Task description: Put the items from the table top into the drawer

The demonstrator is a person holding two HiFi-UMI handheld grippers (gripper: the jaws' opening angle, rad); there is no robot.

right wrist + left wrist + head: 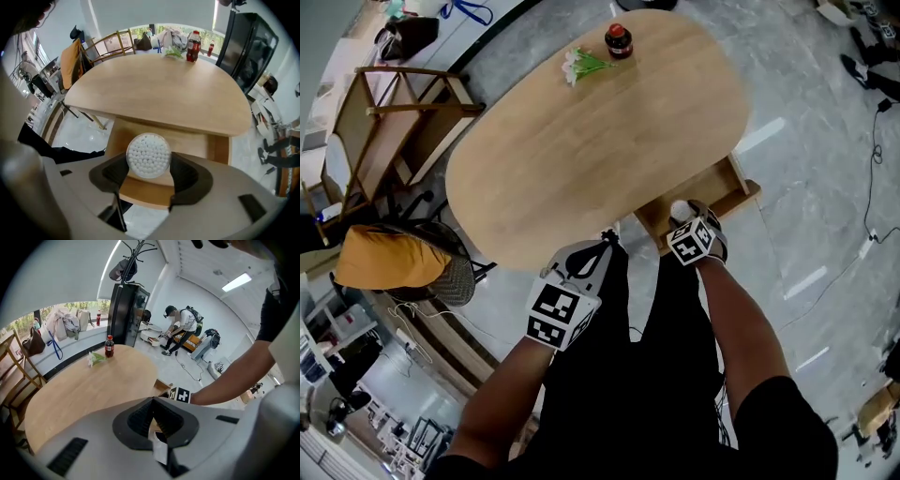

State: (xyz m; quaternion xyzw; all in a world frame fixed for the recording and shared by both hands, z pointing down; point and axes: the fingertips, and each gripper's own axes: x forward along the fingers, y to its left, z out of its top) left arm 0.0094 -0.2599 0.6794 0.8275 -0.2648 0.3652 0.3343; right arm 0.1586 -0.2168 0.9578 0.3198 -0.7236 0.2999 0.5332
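My right gripper (149, 165) clamps a cotton-swab tub (148, 153) over the open drawer (140, 191); my left gripper (152, 417) is pressed together, empty (bottle (618, 40) and flowers (581, 64) sit at the far end of the table (600, 159)).

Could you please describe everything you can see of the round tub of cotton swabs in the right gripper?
The tub of cotton swabs is a small round container, seemingly clear plastic, packed with white swab tips that face the right gripper view. The right gripper grips it, one jaw on each side. It is held over the open wooden drawer, in front of the table edge; whether it touches the drawer is unclear.
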